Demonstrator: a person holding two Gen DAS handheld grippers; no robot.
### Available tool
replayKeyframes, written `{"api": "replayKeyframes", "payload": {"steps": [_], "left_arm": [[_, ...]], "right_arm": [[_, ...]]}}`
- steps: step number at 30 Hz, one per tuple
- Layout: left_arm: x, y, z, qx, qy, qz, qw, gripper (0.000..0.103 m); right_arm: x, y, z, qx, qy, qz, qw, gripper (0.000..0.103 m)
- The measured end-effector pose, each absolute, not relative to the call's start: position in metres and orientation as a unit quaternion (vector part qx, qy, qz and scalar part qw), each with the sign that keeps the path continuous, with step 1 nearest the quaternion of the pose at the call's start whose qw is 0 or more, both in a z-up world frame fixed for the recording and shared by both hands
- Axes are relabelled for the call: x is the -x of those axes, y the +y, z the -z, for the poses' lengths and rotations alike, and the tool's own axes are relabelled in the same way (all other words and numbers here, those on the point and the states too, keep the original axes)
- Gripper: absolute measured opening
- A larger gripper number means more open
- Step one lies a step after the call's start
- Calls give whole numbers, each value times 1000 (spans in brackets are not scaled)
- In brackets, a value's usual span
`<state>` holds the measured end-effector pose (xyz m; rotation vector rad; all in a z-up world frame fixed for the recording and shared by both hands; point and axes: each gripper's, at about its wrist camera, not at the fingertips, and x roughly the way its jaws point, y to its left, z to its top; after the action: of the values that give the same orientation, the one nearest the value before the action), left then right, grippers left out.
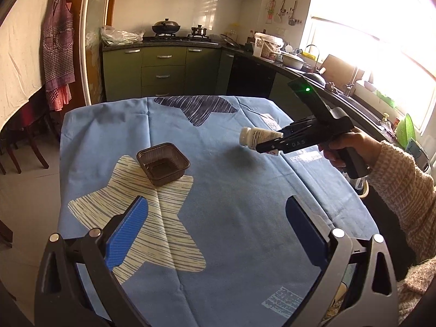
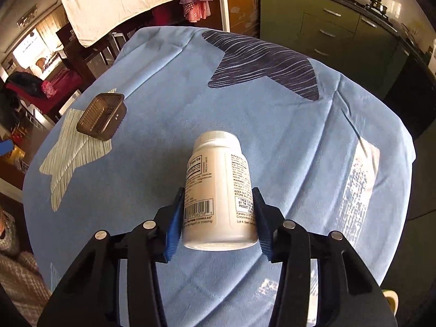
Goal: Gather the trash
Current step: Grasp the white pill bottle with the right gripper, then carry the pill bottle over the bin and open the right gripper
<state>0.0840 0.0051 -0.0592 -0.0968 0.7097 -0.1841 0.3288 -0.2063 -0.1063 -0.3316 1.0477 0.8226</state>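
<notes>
A white pill bottle point(image 2: 219, 190) with a printed label is clamped between the blue pads of my right gripper point(image 2: 219, 215), cap pointing away, held above the blue tablecloth. In the left wrist view the same bottle point(image 1: 256, 136) sticks out of the right gripper point(image 1: 272, 143) over the table's right side. A brown plastic tray point(image 1: 162, 163) sits empty on the cloth's white star; it also shows in the right wrist view point(image 2: 102, 115) at the left. My left gripper point(image 1: 216, 226) is open and empty above the near part of the table.
The table point(image 1: 231, 218) is covered by a blue cloth with star prints. Green kitchen cabinets point(image 1: 163, 70) with a stove stand behind it, a counter and sink run along the right. Chairs point(image 1: 24, 147) stand to the left.
</notes>
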Motion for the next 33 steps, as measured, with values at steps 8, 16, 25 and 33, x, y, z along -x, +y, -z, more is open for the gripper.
{"api": "replayKeyframes", "payload": {"steps": [8,16,25,33], "left_arm": [[-78,-18,57,32,344,115,931,96],[-79,-40,57,19,346,134,928,96],[-79,-61,56,-4,351,148,925,96],[-80,-51,56,-4,352,133,927,96]], "right_arm": [[-285,-312,52,77,456,-335,821,47],[-254,-442,33,43,445,-204,871,47],[-275,-500,104,30,485,-111,867,47],[-266,-528,113,-27,473,-87,877,59]]}}
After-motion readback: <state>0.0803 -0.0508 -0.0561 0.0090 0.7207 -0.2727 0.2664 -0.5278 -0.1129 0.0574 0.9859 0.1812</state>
